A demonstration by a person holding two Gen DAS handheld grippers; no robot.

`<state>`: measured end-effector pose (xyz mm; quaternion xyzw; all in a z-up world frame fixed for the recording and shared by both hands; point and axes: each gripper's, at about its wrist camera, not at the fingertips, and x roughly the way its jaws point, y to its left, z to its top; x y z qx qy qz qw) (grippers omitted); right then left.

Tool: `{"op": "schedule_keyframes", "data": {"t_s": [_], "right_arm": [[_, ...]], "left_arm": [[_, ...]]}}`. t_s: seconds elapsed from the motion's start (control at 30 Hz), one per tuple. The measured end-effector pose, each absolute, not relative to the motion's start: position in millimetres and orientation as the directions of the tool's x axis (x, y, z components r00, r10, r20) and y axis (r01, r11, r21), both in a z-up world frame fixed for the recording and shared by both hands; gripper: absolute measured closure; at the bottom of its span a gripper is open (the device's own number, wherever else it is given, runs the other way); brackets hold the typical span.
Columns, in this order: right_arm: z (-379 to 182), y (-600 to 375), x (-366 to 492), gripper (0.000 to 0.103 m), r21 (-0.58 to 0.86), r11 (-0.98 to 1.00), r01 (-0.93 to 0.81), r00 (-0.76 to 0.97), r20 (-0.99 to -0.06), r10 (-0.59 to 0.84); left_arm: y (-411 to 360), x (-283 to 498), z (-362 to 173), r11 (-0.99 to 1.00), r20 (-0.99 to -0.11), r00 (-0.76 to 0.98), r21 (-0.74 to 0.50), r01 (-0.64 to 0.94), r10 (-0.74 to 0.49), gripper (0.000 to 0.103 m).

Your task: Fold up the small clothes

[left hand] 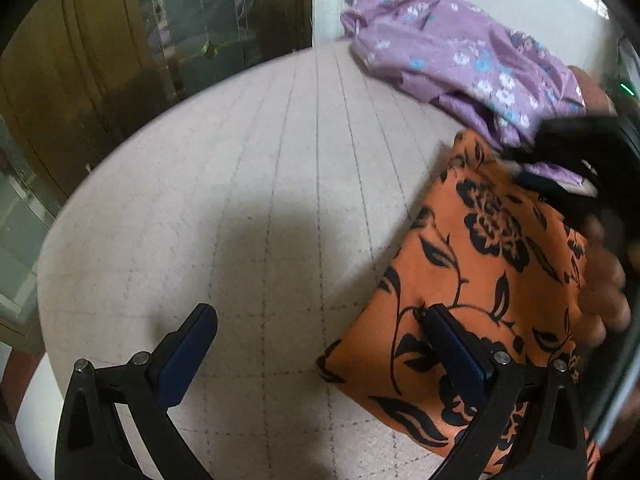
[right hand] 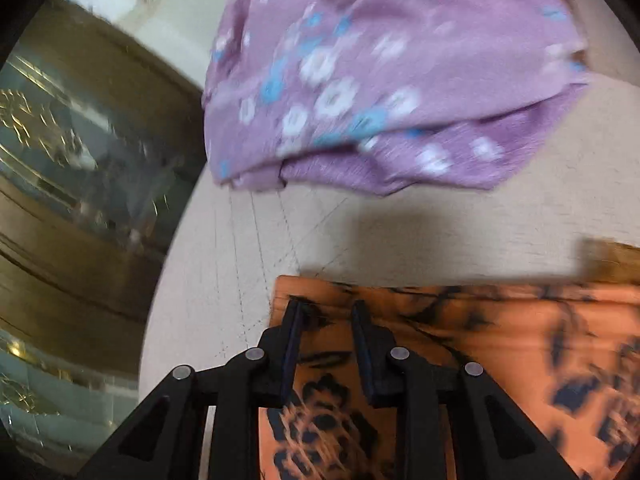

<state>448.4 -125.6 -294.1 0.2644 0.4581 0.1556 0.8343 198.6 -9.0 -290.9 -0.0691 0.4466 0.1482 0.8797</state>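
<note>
Right wrist view: folded orange cloth, black florals (blurred, perhaps flat).

**Left jaws wide, right jaws narrowed**

Left gripper: pointing steeply down, jaws spread wide apart, nothing btwn them. Its two dark-padded fingers look sharp, no blur. The right-side finger sits over the orange floral cloth; can't tell if it touches.

Right gripper: also angled down, jaws drawn close w/ a narrow gap. Tips sit over the near edge of the orange cloth; no fold seen pinched btwn the pads. In the left wrist view it shows as a dark blur at the right edge, w/ the person's hand behind it, fingers curled round the handle.
</note>
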Motion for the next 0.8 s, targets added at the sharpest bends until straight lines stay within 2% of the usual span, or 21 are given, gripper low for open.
{"op": "schedule_keyframes", "data": {"t_s": [0.17,0.37,0.4,0.47,0.57,0.7,0.8], "right_arm": [[-281.9,-212.2,400.1,0.074,0.48,0.874,0.078,0.616,-0.712,0.336],[-312.3,-359.4,340.9,0.075,0.441,0.821,0.363,0.579,-0.797,0.171],[-316.4,-381.2,329.1,0.078,0.458,0.792,0.402,0.583,-0.796,0.164],[-312.2,-418.2,293.7,0.075,0.54,0.71,0.453,0.645,-0.748,0.158],[-303.1,-443.7,248.2,0.074,0.528,0.702,0.479,0.657,-0.745,0.112],[-298.8,-451.0,189.3,0.074,0.542,0.724,0.426,0.652,-0.739,0.17],[-309.2,-443.1,164.1,0.074,0.558,0.715,0.421,0.627,-0.749,0.215]], "left_arm": [[-36.9,185.7,-274.9,0.971,-0.739,0.644,0.059,-0.23,0.197,0.0],[-79.0,192.5,-307.3,0.979,-0.8,0.567,0.183,-0.084,0.198,0.0],[-82.8,191.0,-307.6,0.977,-0.787,0.581,0.198,-0.082,0.208,0.0],[-87.1,187.8,-303.0,0.974,-0.763,0.609,0.215,-0.075,0.216,0.0],[-90.3,184.9,-298.5,0.979,-0.757,0.627,0.195,-0.051,0.184,0.0],[-107.9,171.7,-294.6,0.986,-0.734,0.671,0.168,0.024,0.108,0.0],[-123.4,173.6,-307.5,0.976,-0.775,0.625,0.196,0.09,0.098,0.0]]}}
